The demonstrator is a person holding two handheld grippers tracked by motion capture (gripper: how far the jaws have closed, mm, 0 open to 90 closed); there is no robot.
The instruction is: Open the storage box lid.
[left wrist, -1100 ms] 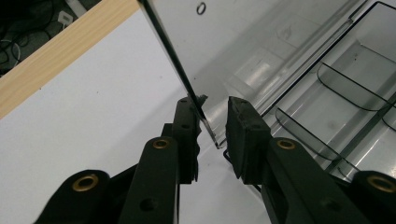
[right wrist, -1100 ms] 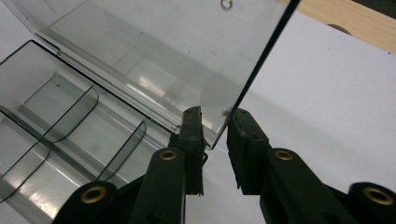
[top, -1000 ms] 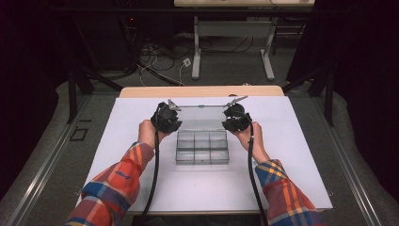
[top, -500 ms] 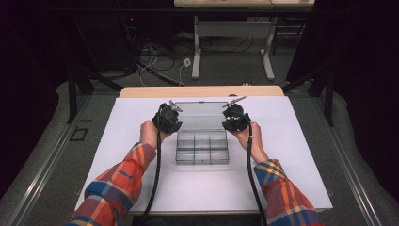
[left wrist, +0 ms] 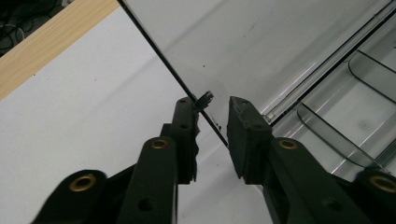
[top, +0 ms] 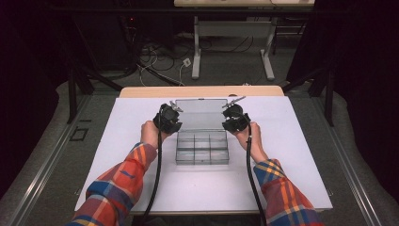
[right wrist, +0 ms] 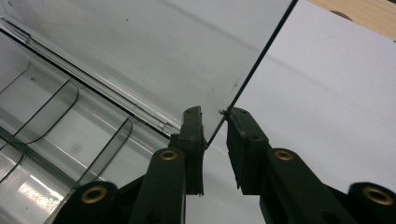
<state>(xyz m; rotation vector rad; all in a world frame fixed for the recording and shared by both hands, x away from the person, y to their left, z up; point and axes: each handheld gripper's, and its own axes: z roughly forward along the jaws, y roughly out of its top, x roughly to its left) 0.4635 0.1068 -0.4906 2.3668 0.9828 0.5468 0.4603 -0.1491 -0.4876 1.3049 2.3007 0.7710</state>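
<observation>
Left gripper (top: 175,109): in the high view it sits at the left end of the box's raised lid, held by the person's left hand (top: 149,133). In the left gripper view (left wrist: 212,109) its jaws stand a little apart with the lid's left edge running between them; the left jaw seems to touch the edge, the right jaw has a small gap. It straddles the lid; I cannot tell whether it pinches it.

Box (top: 202,148): clear plastic, split into small compartments, lying near the middle of the white table (top: 291,141), between the two hands.

Lid (top: 201,113): clear, hinged at the far side of the box, swung open and tilted away from the person. Its side edges show as dark lines in both gripper views (left wrist: 280,42) (right wrist: 154,51).

Right gripper (top: 234,101): at the right end of the lid, held by the right hand (top: 254,141). In the right gripper view (right wrist: 215,114) the jaws are parted, the lid's right edge passing between them without a clear squeeze.
</observation>
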